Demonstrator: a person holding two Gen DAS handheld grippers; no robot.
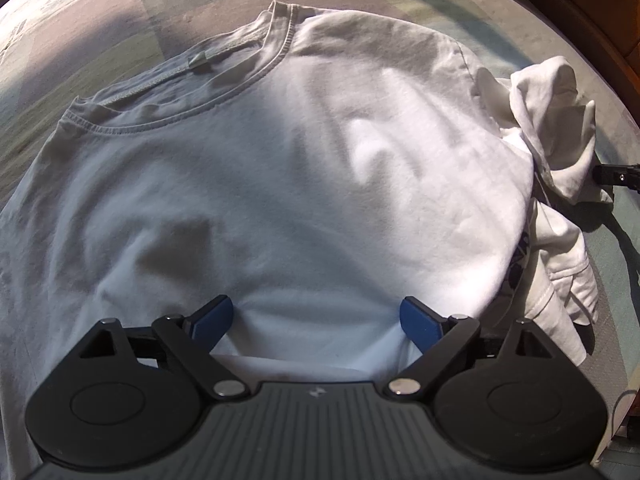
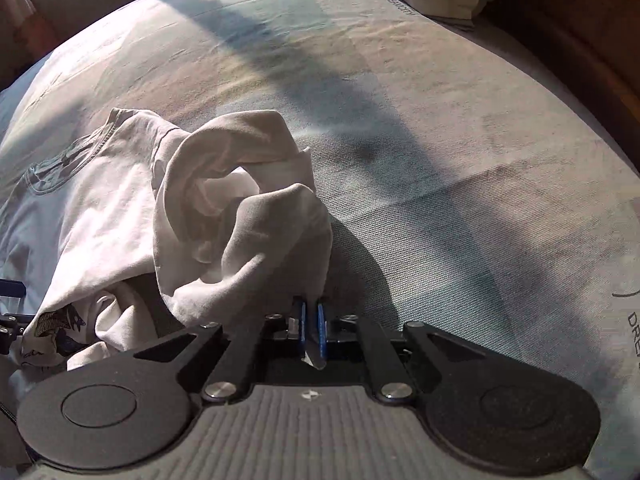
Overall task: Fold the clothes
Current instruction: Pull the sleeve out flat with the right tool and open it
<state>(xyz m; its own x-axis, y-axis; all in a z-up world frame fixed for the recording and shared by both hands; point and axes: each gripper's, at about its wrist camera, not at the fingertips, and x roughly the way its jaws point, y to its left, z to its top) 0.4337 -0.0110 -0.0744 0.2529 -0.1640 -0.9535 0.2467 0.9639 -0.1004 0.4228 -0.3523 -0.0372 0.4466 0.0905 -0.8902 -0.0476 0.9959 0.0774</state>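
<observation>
Two hand-held grippers: left hand-held gripper [image 1: 316, 320] spread wide over the white cotton t-shirt [image 1: 280, 180], right hand-held gripper [image 2: 312, 320] pinching its bunched sleeve [image 2: 248, 216].

Two wrist views, steeply downward, close, sharing white shirt [image 1: 280, 168]

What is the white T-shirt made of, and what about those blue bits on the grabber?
The white T-shirt looks like soft knitted cotton, matte: it wrinkles, bunches and has a stitched ribbed collar. The blue pads on the left hand-held gripper look like smooth rubber or plastic, though I can't be sure which. The black fingers behind them look like hard plastic.
</observation>
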